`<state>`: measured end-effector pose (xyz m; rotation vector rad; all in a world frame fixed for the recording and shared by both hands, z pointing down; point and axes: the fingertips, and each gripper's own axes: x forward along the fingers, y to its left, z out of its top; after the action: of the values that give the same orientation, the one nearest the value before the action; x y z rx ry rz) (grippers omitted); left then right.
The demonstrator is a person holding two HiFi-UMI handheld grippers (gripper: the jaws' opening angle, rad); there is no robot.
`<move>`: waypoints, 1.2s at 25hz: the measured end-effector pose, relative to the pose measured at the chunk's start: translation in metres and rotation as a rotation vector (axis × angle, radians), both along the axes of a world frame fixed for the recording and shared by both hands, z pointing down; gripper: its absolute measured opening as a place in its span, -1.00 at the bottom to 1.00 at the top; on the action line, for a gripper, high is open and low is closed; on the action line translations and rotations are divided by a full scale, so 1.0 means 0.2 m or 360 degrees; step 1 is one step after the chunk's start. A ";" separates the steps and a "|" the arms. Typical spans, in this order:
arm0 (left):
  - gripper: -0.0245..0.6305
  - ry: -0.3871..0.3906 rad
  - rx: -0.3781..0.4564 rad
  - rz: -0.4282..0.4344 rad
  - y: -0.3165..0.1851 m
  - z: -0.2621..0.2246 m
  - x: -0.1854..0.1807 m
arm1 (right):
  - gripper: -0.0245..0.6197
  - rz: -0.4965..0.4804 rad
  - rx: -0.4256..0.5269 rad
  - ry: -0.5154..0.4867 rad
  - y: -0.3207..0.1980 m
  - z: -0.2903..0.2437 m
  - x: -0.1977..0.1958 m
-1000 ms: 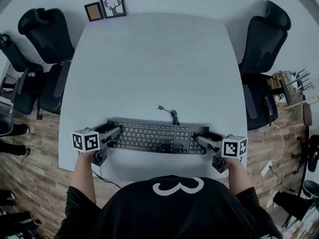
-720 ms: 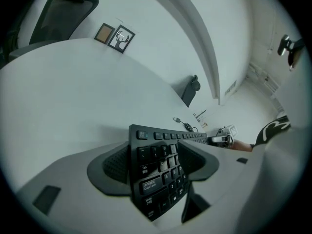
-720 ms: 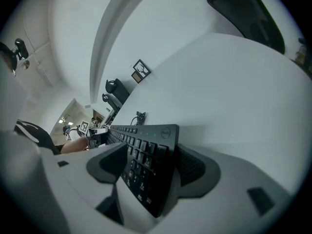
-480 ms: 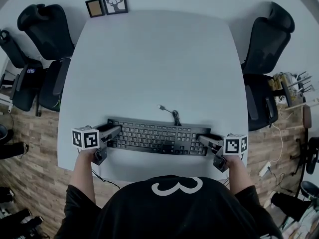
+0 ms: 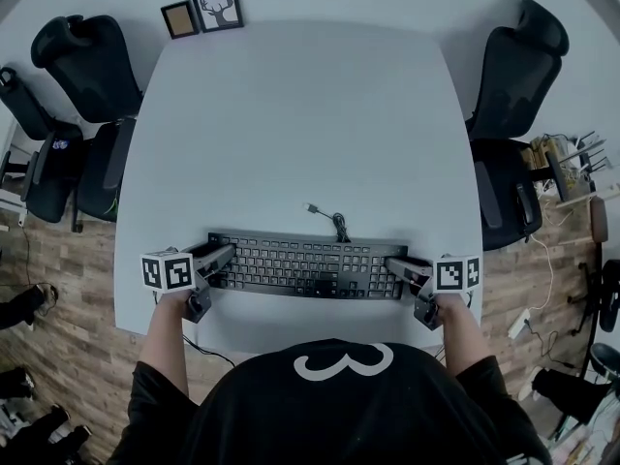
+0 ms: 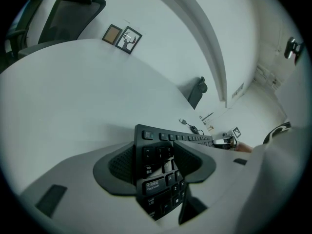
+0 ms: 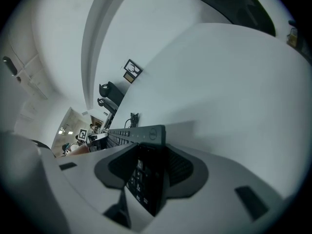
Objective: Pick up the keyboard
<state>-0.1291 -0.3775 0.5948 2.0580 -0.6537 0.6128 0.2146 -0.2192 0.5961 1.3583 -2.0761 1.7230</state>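
A black keyboard (image 5: 305, 264) lies flat on the white table (image 5: 291, 114), near its front edge, with its cable (image 5: 334, 223) curled behind it. My left gripper (image 5: 225, 258) straddles the keyboard's left end and my right gripper (image 5: 395, 267) straddles its right end. In the left gripper view the keyboard (image 6: 195, 138) stands edge-on between the jaws of the left gripper (image 6: 157, 162), which are closing. The right gripper view shows the keyboard's logo corner (image 7: 141, 133) between the jaws of the right gripper (image 7: 148, 172), also closing. I see no firm press by either pair of pads.
Black office chairs stand at the table's left (image 5: 77, 66) and right (image 5: 513, 56). Two small picture frames (image 5: 216, 6) lean against the wall behind the table. The person's torso sits close to the front edge. Clutter lies on the wooden floor at right.
Both pairs of jaws have narrowed around the keyboard's ends. The right gripper has rolled slightly. The keyboard lies where it was.
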 end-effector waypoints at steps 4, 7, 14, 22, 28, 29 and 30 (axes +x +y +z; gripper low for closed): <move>-0.19 0.0024 -0.0010 -0.0024 0.01 -0.01 0.01 | -0.40 0.0014 -0.0009 0.0000 0.00 0.00 0.00; -0.20 0.0040 -0.0028 -0.0046 0.01 -0.01 0.01 | -0.40 0.0021 -0.0007 0.0011 -0.01 0.00 -0.01; -0.20 0.0051 -0.0035 -0.0058 0.03 -0.03 0.00 | -0.39 -0.0011 0.0031 0.0057 -0.02 -0.03 0.00; -0.20 0.0059 0.0082 -0.0099 0.06 -0.14 -0.04 | -0.39 -0.0011 0.0149 0.0098 -0.04 -0.12 0.00; -0.20 0.0089 0.0212 -0.0106 0.07 -0.33 -0.06 | -0.38 0.0000 0.0282 0.0111 -0.03 -0.27 -0.02; -0.20 0.0096 0.0235 -0.0107 0.07 -0.38 -0.06 | -0.38 0.0007 0.0309 0.0117 -0.03 -0.31 -0.03; -0.20 0.0103 0.0260 -0.0108 0.08 -0.42 -0.06 | -0.38 0.0013 0.0339 0.0124 -0.03 -0.35 -0.03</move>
<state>-0.1416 -0.3613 0.5104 2.1873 -0.7536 0.4650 0.2091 -0.2248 0.5260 1.4657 -2.2654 1.4603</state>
